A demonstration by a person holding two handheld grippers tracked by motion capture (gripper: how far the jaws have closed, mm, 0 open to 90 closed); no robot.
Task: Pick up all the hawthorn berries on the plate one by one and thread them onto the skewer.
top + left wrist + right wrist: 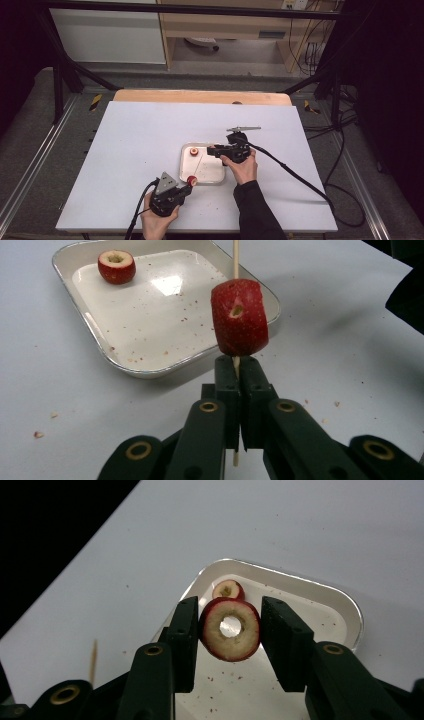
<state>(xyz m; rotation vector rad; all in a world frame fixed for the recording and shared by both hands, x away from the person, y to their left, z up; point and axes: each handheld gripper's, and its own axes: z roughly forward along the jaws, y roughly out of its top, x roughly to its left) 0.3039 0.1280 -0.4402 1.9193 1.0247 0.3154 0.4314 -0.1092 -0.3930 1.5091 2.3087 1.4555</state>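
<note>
My left gripper point(238, 365) is shut on the lower end of a wooden skewer point(235, 260). A red cored fruit piece point(239, 317) is threaded on the skewer just above the jaws. In the high view this gripper point(187, 187) sits at the near corner of a small white tray point(216, 176). My right gripper point(230, 602) is shut on a red fruit ring point(230, 628) with a hole through its middle, held above the tray point(345, 605). Another red fruit piece point(228, 590) lies in the tray's far corner point(193, 152).
A grey metal tool point(243, 129) lies on the white table beyond the right hand. A wooden board edge point(202, 96) runs along the table's far side. Red crumbs dot the tray and the table around it. Cables trail off both grippers.
</note>
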